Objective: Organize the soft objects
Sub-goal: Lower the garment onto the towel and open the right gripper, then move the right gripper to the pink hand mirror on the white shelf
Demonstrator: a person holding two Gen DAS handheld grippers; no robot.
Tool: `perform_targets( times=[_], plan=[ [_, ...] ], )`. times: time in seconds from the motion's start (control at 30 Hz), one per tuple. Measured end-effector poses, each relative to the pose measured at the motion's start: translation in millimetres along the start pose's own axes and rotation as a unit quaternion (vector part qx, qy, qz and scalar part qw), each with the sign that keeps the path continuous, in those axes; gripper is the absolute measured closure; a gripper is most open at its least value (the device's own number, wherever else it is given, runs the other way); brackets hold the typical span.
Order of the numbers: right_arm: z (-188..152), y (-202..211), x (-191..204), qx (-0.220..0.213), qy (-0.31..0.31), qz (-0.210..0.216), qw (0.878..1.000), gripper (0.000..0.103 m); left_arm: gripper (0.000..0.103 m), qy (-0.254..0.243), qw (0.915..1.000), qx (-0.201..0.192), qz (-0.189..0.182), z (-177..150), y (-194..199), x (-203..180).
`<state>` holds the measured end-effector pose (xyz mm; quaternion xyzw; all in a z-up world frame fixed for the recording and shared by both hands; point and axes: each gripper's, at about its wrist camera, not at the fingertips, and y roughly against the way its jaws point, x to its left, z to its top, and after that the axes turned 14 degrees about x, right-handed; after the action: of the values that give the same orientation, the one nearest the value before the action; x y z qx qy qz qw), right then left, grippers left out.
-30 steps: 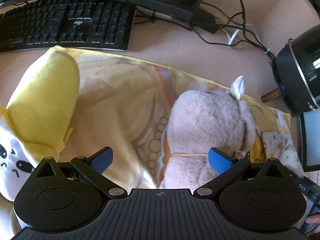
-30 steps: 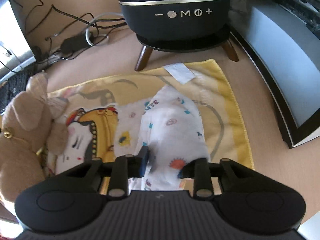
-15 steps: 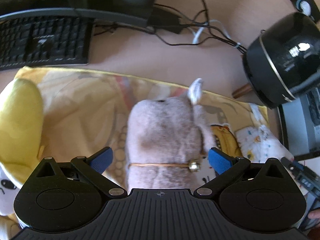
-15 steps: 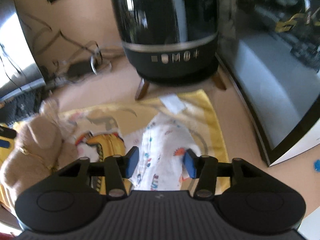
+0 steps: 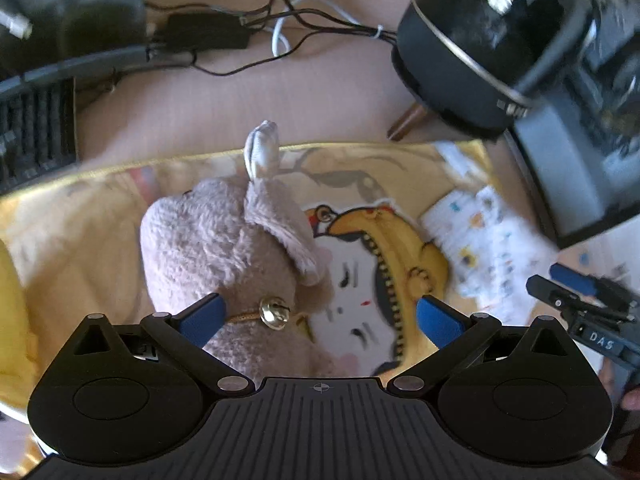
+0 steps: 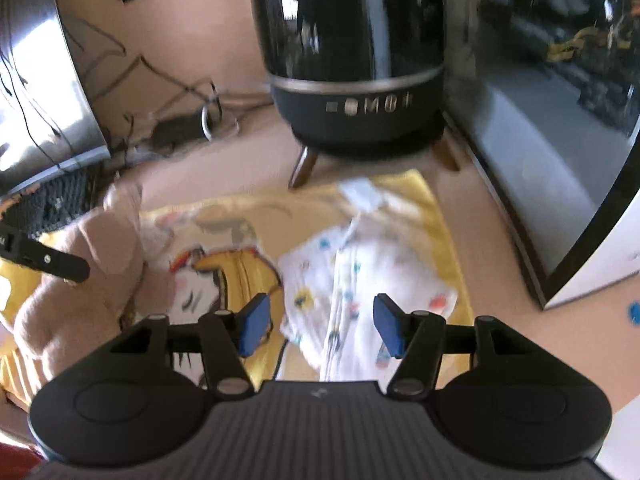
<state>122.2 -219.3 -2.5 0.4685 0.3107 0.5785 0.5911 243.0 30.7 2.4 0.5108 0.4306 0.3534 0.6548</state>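
Observation:
A beige plush toy [image 5: 224, 248] with a small gold bell lies on a yellow cartoon towel [image 5: 380, 264]. My left gripper [image 5: 320, 318] hangs open over it, its left fingertip [image 5: 204, 316] against the toy's neck. A white patterned cloth [image 6: 360, 280] lies crumpled on the towel's right part [image 6: 416, 200]. My right gripper [image 6: 323, 328] is open above the cloth, with nothing between its fingers. The cloth [image 5: 480, 252] and the right gripper [image 5: 580, 292] also show at the right of the left wrist view. The plush toy [image 6: 80, 300] sits at the left of the right wrist view.
A black round appliance [image 6: 352, 60] on wooden legs stands just behind the towel. A dark glass-fronted case [image 6: 560, 160] borders the right side. Cables and a power brick [image 5: 204, 32] lie at the back, a keyboard [image 5: 36, 132] at the left. A yellow plush [image 5: 8, 300] touches the left edge.
My right gripper has opened, let go of the white cloth and pulled back upward. My left gripper has swung right, so the plush now sits by its left finger.

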Motion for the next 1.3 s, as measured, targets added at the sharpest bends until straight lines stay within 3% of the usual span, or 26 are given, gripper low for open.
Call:
perform_targets(
  times=[0.23, 0.37, 0.5, 0.6, 0.7, 0.87, 0.97, 1.07, 1.2, 1.3],
  plan=[
    [-1.9, -15.5, 18.6, 0.038, 0.018, 0.004, 0.999, 0.043, 0.000, -0.011, 0.9999, -0.006, 0.004, -14.3, 1.8, 1.2],
    [7.9, -12.1, 27.6, 0.033, 0.026, 0.019, 0.999, 0.040, 0.000, 0.009, 0.9999, -0.009, 0.000, -19.6, 6.4, 10.8],
    [12.7, -4.8, 36.5, 0.024, 0.044, 0.023, 0.998, 0.040, 0.000, 0.021, 0.9994, -0.002, -0.026, -19.8, 15.1, 15.5],
    [15.6, 5.9, 40.2, 0.015, 0.061, 0.023, 0.998, 0.040, 0.000, -0.006, 0.9992, 0.005, -0.039, -16.6, 24.6, 3.4],
    [17.7, 21.7, 40.5, 0.007, 0.084, 0.014, 0.996, 0.041, 0.000, -0.076, 0.9966, 0.012, -0.029, -10.9, 34.3, -24.3],
    [9.0, 73.1, 25.6, -0.064, 0.126, 0.003, 0.990, 0.041, 0.000, -0.195, 0.9802, 0.030, 0.021, 5.8, 44.5, -81.2],
    [3.7, 108.8, 10.9, -0.109, 0.127, 0.009, 0.986, 0.042, 0.000, -0.262, 0.9634, 0.055, -0.008, 16.5, 59.2, -115.9],
    [1.0, 155.6, -6.7, -0.166, 0.114, -0.005, 0.980, 0.044, 0.000, -0.311, 0.9498, 0.025, -0.018, 24.4, 90.5, -154.7],
    [-5.1, 229.6, -27.7, -0.264, 0.092, -0.075, 0.957, 0.043, 0.000, -0.355, 0.9328, -0.047, -0.041, 33.4, 140.2, -210.9],
    [-7.1, 269.3, -41.1, -0.329, 0.075, -0.147, 0.930, 0.039, 0.000, -0.374, 0.9239, -0.056, -0.057, 30.9, 143.8, -232.3]
  ],
)
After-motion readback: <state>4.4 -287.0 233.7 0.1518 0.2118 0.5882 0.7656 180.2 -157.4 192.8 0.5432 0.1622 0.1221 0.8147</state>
